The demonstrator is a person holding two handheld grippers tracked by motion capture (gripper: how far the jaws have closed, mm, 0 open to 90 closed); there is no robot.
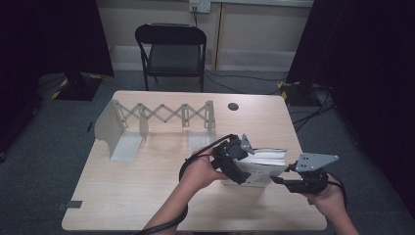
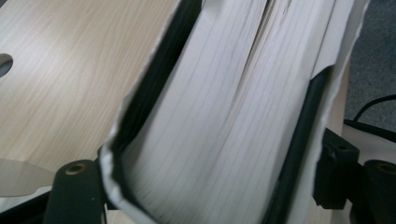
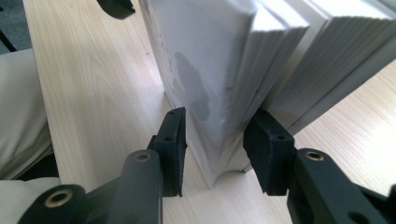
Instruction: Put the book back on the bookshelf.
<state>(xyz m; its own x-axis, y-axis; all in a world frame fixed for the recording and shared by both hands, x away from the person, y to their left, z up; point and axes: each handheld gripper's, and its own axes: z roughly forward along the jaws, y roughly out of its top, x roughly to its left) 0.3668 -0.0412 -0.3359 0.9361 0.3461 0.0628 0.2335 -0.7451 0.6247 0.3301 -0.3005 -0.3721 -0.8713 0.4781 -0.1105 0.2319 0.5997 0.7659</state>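
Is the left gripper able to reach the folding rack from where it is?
Probably not yet: the left gripper is busy around the white book, though the bare table toward the rack looks free.

We note a white book (image 1: 262,166) with pale page edges and a dark inner cover lining. Both tongs, left (image 1: 234,161) and right (image 1: 286,178), are black, the right topped by a grey plate. The tabletop (image 1: 161,191) shows light wood grain. The expanding bookend rack (image 1: 147,120) is pale grey-white. The chair (image 1: 171,51) is black; the floor (image 1: 39,161) is dark grey.
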